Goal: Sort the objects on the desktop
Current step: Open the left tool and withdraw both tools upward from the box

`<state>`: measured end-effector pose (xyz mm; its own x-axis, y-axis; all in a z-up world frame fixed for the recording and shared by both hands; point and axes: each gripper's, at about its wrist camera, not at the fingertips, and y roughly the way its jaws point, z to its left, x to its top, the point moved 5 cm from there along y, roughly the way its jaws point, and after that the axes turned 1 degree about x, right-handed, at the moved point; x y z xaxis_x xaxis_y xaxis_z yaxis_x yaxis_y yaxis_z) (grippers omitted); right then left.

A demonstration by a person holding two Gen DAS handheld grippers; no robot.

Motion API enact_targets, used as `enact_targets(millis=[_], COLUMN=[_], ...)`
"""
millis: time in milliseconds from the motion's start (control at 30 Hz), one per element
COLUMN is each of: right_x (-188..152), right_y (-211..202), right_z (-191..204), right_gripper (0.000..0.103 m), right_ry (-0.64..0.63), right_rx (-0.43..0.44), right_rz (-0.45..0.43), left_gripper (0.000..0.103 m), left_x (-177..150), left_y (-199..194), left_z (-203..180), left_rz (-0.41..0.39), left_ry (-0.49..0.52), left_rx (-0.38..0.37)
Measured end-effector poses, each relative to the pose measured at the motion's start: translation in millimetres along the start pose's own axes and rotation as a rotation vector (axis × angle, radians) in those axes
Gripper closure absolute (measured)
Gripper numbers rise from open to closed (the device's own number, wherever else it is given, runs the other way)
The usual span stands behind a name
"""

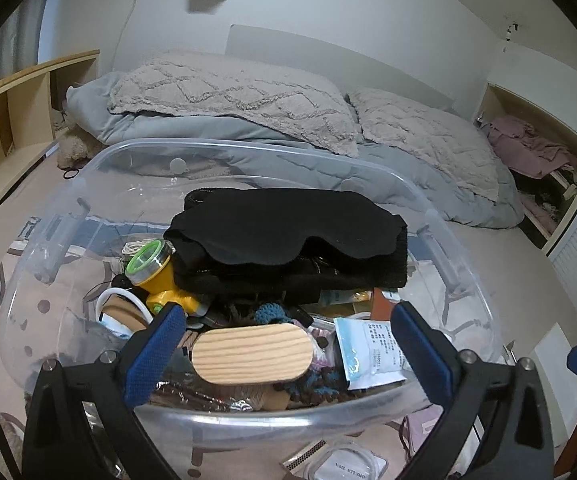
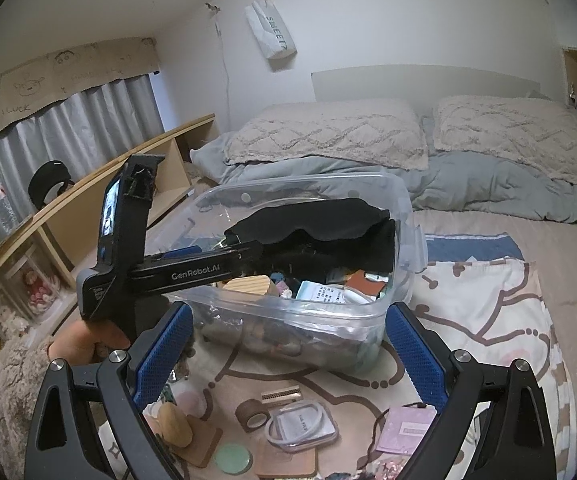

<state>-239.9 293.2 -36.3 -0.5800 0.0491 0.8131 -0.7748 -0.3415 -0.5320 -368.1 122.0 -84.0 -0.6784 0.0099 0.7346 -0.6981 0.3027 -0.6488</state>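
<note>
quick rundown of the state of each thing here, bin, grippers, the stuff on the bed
clear plastic bin: lid off, heaped full
black eye mask: lying on top of the pile
wooden oval piece: lying in the bin between the open jaws, untouched
left gripper: open, over the bin
right gripper: open, empty, short of the bin
tape roll: lying flat on the bed cover
small lidded box: closed, on the bed cover
</note>
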Motion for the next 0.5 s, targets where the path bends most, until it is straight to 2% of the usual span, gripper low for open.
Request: enact_targets(millis=[500], right_x=[1.6], right_y=[-14.2], right_z=[15.6], right_gripper=[0.004], right_ry=[-0.029], right_rx=[-0.019], right_rz=[-0.044], left_gripper=[0.000], left_x=[-3.6], left_y=[-49.1], left_z=[-5.3], left_rz=[-0.063], left_ry=[0.014], left_rx=[-0.009])
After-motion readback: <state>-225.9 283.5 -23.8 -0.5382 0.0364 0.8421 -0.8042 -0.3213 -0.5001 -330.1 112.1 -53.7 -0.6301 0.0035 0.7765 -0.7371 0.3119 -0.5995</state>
